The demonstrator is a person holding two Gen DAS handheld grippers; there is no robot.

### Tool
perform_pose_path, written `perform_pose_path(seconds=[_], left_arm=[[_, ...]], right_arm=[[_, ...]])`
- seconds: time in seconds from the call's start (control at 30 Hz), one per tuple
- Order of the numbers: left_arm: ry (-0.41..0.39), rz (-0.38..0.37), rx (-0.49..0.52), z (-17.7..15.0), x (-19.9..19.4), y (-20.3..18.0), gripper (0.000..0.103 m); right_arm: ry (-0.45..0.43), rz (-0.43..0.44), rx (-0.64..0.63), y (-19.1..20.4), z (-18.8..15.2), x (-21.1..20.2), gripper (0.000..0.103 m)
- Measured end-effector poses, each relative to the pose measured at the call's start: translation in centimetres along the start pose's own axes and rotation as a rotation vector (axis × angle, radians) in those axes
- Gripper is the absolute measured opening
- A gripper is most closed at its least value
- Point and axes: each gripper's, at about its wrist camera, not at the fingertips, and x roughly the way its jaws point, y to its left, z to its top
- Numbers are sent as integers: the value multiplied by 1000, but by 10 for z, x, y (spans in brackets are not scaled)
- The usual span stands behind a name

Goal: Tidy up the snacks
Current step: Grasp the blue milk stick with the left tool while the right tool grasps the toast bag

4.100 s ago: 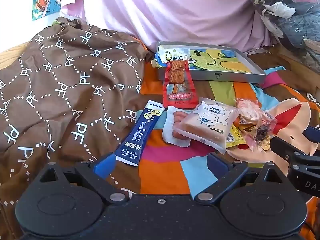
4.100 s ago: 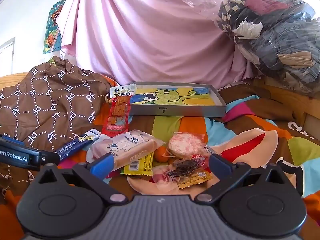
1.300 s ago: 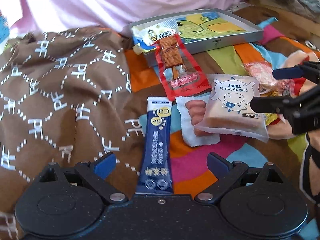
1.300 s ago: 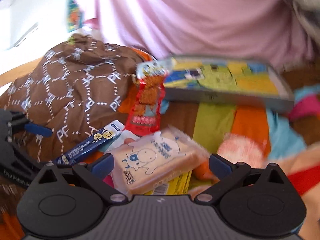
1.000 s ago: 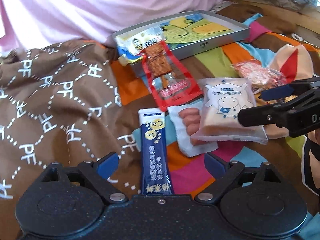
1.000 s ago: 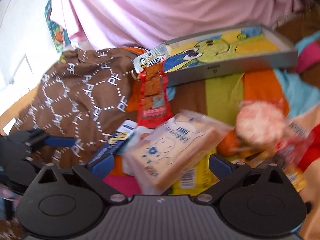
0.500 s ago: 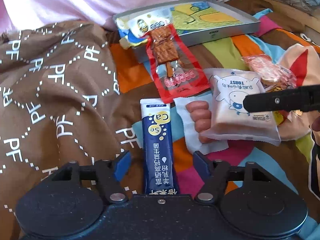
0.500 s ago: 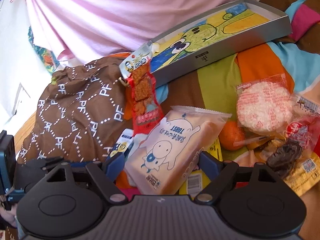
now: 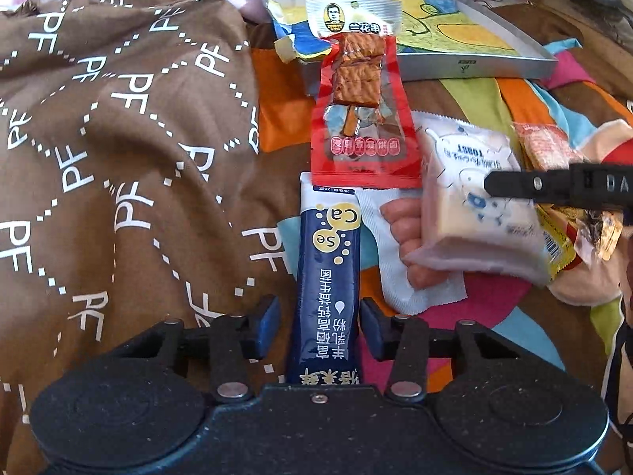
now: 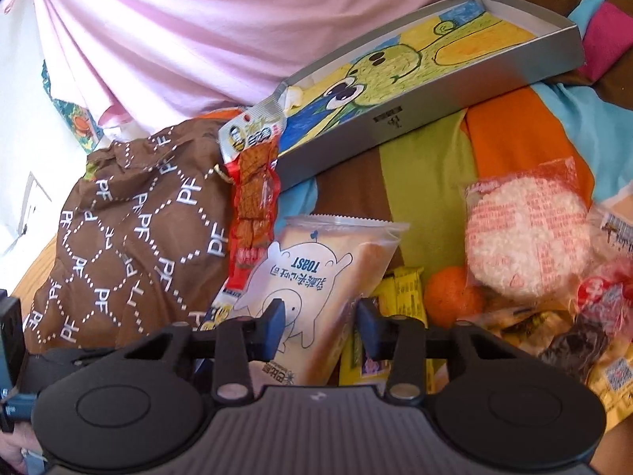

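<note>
- My left gripper [image 9: 319, 324] straddles the blue sachet [image 9: 328, 273] at lower centre of the left view; the jaws stand narrowly apart, the right pad at the sachet's edge, the left pad with a sliver of gap. I cannot tell whether it is gripped.
- The sachet is a long navy stick with a white top end, yellow bubbles marked "Ca" and "Se", and white print along it.
- My right gripper [image 10: 318, 326] sits either side of the toast pack's [image 10: 312, 289] lower end at lower centre of the right view, jaws partly open; whether the pads press it I cannot tell.
- The toast pack is one clear bag, serrated top, blue cartoon animal and the word "TOAST", a pale slice inside.
- One red skewer pack [image 9: 362, 118] lies at upper centre of the left view, its top end resting on the tray [image 9: 510, 67].
- One tray, grey-rimmed with a cartoon print, sits at upper right in both views.
- One white sausage pack [image 9: 411, 249] lies partly under the toast.
- One rice cake [image 10: 526, 233], one orange [image 10: 451, 297] and one yellow pack [image 10: 399, 289] show right of centre in the right view.
- Brown cloth [image 9: 118, 138] printed "PF" fills the left side.
</note>
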Motion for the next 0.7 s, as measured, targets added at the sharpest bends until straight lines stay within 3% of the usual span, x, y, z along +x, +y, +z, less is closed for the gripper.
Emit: perform_pose_path(seconds=[0.2,0.27,0.33,0.53,0.7], left_arm=[[-3,-16,-29,-3,-3,0,38],[-5,-18,-32,-5,-5,0,37],[-6,-21,-37,-7,-7,0,36],[-8,-18,-55,-10,-9,1,34],[1,-34,-114,-8,-12,5,33]], right_arm=[[-4,68,-18,10,-3,-10,41],[18,85,-13,13,-3,-10,46],[43,89,-2,13,-4,-10,57],[144,85,104,1,-13,-5,60],[156,117,152,2,-21,4,62]])
